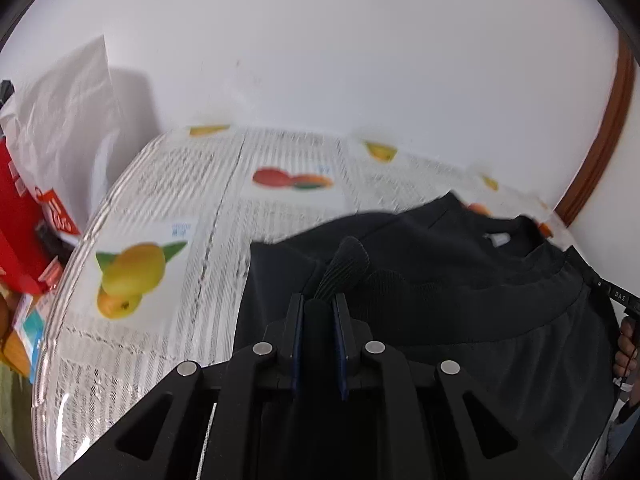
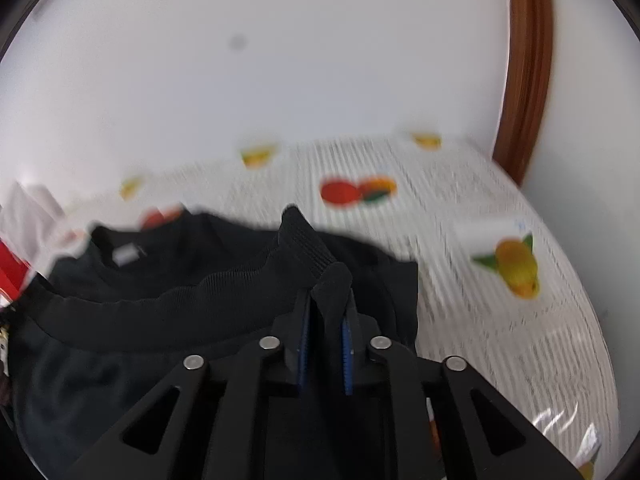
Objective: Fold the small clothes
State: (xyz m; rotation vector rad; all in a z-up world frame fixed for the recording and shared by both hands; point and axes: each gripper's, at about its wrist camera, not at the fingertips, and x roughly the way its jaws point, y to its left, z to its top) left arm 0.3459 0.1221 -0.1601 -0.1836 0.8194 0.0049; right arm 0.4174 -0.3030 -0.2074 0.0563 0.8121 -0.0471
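A small black garment (image 1: pixel 460 280) with a ribbed hem and a grey neck label lies on the fruit-print tablecloth (image 1: pixel 168 208). My left gripper (image 1: pixel 320 300) is shut on the ribbed hem at the garment's left corner and holds it raised above the body of the cloth. My right gripper (image 2: pixel 326 300) is shut on the ribbed hem (image 2: pixel 308 244) at the right corner of the same garment (image 2: pixel 160 300), also lifted. The hem stretches between the two grippers, over the neck end.
A white plastic bag (image 1: pixel 68 120) and a red box (image 1: pixel 20 240) stand left of the table. A white wall is behind, with a brown wooden frame (image 2: pixel 528 72) at the right. The tablecloth (image 2: pixel 500 320) extends right of the garment.
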